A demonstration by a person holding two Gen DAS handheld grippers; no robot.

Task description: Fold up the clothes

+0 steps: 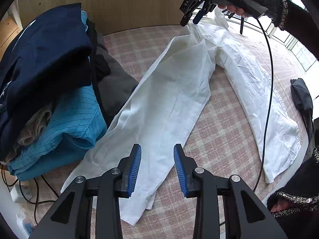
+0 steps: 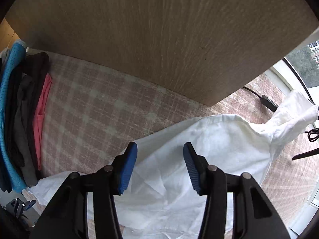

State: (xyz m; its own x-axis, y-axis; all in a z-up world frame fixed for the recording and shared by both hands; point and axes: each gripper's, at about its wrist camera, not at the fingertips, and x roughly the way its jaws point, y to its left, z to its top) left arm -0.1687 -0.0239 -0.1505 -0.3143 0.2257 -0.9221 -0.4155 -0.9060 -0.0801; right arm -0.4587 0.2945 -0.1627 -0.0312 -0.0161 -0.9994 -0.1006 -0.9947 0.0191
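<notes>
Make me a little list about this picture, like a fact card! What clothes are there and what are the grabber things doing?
surface: pink checked cloth
main garment: white trousers, spread out flat with the legs apart
side pile: stack of folded clothes, navy and light blue on top
left gripper: open, above one trouser leg
right gripper: open, over the white fabric
behind: wooden panel

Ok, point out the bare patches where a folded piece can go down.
Free: the plaid cover between the wooden board and the white garment, and the strip between its two spread halves. Crowded: the clothes pile at the left edge, with a black cable hanging across the right.
</notes>
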